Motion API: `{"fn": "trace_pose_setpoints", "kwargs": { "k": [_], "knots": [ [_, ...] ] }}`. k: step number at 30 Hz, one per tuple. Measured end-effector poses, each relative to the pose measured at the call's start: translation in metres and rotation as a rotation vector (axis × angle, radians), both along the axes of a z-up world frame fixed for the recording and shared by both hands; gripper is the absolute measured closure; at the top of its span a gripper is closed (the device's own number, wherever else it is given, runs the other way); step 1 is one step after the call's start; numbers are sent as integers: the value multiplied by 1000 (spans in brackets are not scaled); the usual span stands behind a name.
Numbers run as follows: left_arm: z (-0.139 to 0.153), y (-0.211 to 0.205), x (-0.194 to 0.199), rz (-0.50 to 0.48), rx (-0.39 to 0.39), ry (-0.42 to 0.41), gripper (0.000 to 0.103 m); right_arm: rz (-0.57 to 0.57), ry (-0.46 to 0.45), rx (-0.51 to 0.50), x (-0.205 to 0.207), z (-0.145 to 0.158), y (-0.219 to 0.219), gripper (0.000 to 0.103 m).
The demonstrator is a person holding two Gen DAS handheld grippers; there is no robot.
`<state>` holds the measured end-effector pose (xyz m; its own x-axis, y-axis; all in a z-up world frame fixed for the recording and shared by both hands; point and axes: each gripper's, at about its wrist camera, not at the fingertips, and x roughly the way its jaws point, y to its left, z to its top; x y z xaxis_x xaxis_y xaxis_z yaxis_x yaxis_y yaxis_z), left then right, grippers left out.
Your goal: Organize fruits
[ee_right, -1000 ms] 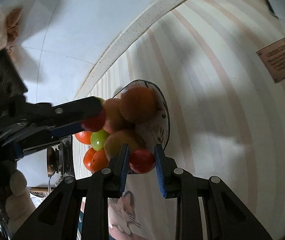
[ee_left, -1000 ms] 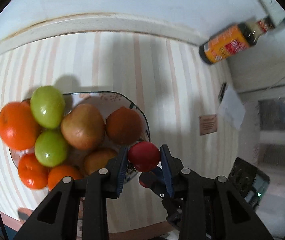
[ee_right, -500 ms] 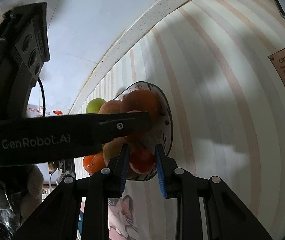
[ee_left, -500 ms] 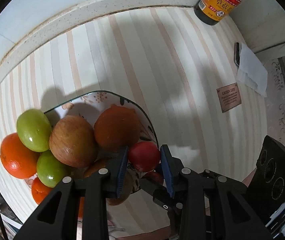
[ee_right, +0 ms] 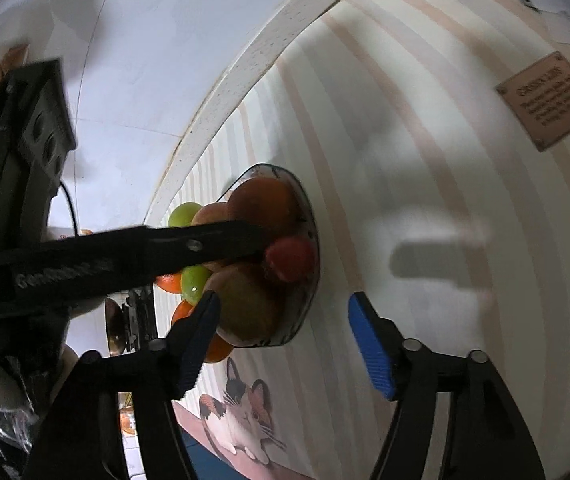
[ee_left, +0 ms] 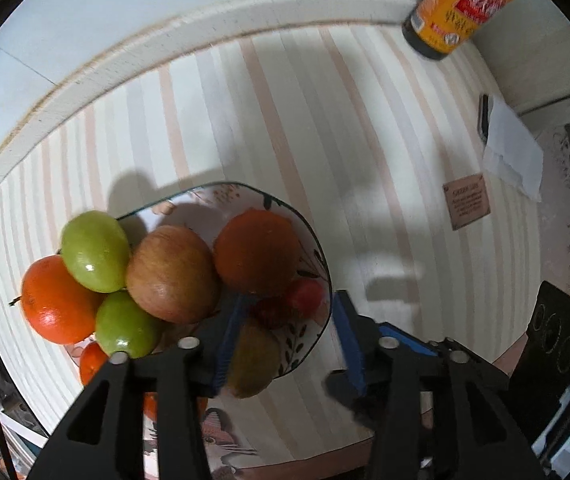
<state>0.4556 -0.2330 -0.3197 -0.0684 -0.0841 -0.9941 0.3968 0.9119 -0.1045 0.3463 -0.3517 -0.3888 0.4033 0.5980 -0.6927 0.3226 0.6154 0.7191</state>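
Fruit fills the plate (ee_left: 305, 344) on the striped counter (ee_left: 365, 160): an orange (ee_left: 55, 300) at 9 o'clock, two green fruits (ee_left: 95, 246), an apple (ee_left: 171, 274) in the middle, a darker orange (ee_left: 259, 252) at 3 o'clock. Two small red fruits (ee_left: 305, 294) lie loose by the rim at 4 o'clock. The left gripper (ee_left: 291, 344) stands apart above them, gripping nothing. The right gripper (ee_right: 285, 340) (seen from its own camera) gapes wide, empty, beside the plate. A bottle (ee_left: 461, 4) stands at 1 o'clock.
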Motion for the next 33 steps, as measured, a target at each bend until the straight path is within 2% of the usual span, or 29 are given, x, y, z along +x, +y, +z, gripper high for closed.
{"fn": "trace_pose_setpoints", "kwargs": {
  "k": [3, 4, 5, 6, 9, 11, 15, 19, 24, 33],
  "knots": [
    [19, 15, 0, 41, -19, -62, 23, -4, 11, -62, -7, 8, -7, 22],
    [25, 22, -1, 56, -21, -85, 17, -3, 16, -104, -8, 13, -8, 20],
    [31, 29, -3, 70, -18, -111, 15, 1, 19, -169, -10, 21, -9, 14],
    [37, 36, -8, 89, -16, -138, 15, 10, 17, -236, -11, 29, -8, 9],
    [53, 63, -24, 146, -10, -198, 15, 42, 5, -425, -11, 56, 0, 8],
    [59, 81, -37, 187, -10, -230, 15, 72, -27, -516, -13, 77, 10, 7],
    [73, 111, -67, 257, -14, -288, 15, 110, -79, -624, -24, 111, 29, 6],
    [91, 137, -100, 321, -38, -341, 15, 127, -121, -677, -38, 140, 50, 6],
    [131, 167, -146, 362, -29, -474, 15, 122, -179, -729, -73, 181, 78, 6],
    [192, 201, -226, 331, -83, -618, 15, 62, -291, -792, -169, 263, 116, 4]
  ]
}}
